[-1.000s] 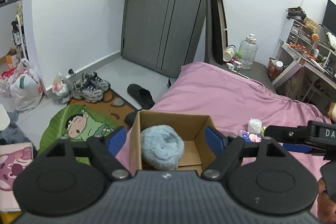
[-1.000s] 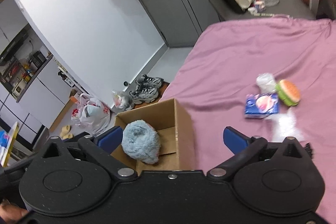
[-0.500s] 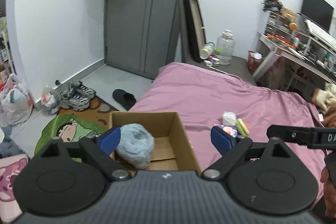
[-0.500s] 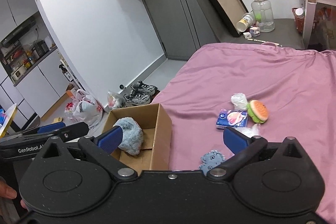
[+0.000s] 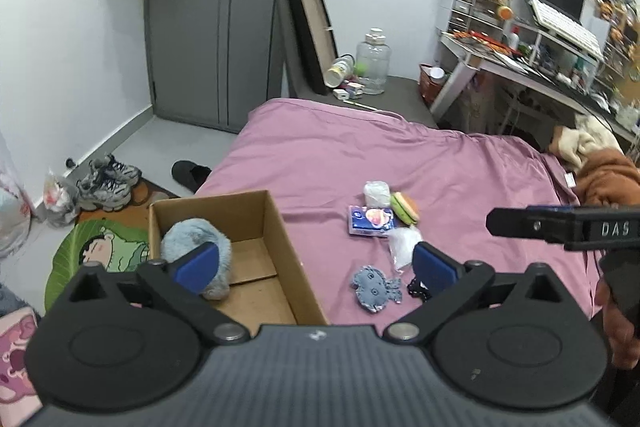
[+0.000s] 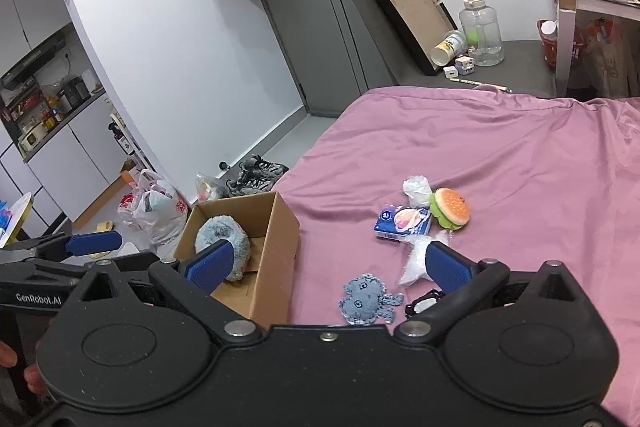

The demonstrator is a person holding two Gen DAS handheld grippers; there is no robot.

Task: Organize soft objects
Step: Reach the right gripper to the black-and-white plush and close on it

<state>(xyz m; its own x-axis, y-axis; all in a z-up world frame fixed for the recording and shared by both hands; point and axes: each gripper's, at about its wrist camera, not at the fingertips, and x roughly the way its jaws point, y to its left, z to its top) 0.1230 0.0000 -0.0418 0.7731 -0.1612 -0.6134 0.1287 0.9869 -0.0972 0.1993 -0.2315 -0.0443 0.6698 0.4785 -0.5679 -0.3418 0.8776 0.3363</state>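
Observation:
An open cardboard box point(image 5: 280, 227) point(image 6: 286, 227) sits on the pink bed with a fluffy blue plush point(image 5: 188, 243) point(image 6: 218, 231) inside. On the bed to its right lie a flat blue octopus patch point(image 5: 374, 287) point(image 6: 366, 299), a burger plush point(image 5: 406, 207) point(image 6: 450, 213), a blue tissue pack point(image 5: 370, 221) point(image 6: 402, 223), a white wad point(image 5: 376, 191) point(image 6: 416, 187), a clear bag point(image 5: 404, 247) point(image 6: 416, 259) and a small black item point(image 5: 416, 287) point(image 6: 422, 305). My left gripper point(image 5: 316, 263) is open and empty above the box's right wall. My right gripper point(image 6: 328, 263) is open and empty above the patch.
The bed's left edge drops to a floor with shoes point(image 5: 106, 181), a slipper point(image 5: 190, 175), a cartoon mat point(image 5: 100, 251) and plastic bags point(image 6: 158, 205). A brown blanket point(image 5: 604, 179) lies at the bed's right. A desk point(image 5: 520, 63) and a grey nightstand with a jug point(image 5: 372, 63) stand beyond.
Both grippers have pulled back and swung right, away from the box. The loose items on the bed have come into full view. The blue plush stays in the box.

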